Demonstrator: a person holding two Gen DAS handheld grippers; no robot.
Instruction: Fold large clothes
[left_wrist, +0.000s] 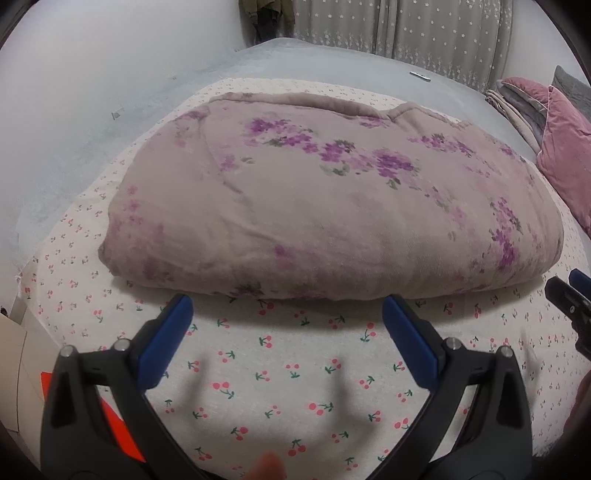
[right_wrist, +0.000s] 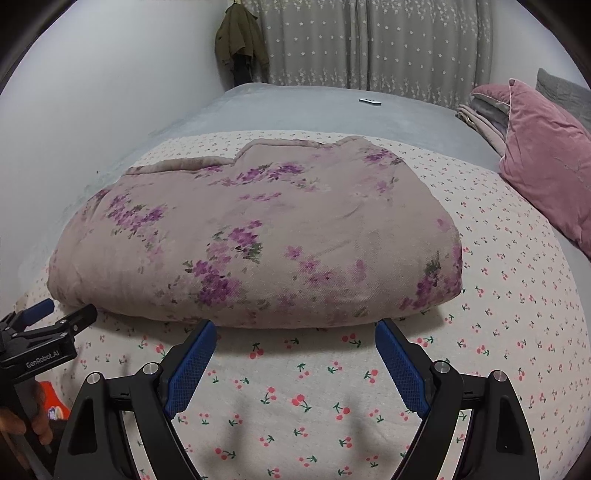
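A thick mauve quilt with purple flowers (left_wrist: 325, 206) lies folded into a bundle on the cherry-print sheet (left_wrist: 295, 369); it also shows in the right wrist view (right_wrist: 258, 243). My left gripper (left_wrist: 288, 310) is open and empty, just short of the quilt's near edge. My right gripper (right_wrist: 295, 332) is open and empty, also just short of the near edge. The right gripper shows at the right edge of the left wrist view (left_wrist: 569, 291). The left gripper shows at the left edge of the right wrist view (right_wrist: 59, 314).
A pink pillow (right_wrist: 543, 162) and folded blankets (right_wrist: 480, 118) lie at the right on the grey bedcover (right_wrist: 314, 110). A small remote-like object (right_wrist: 369, 101) lies far back. A white wall runs along the left. Curtains and a hanging jacket (right_wrist: 240, 40) stand behind.
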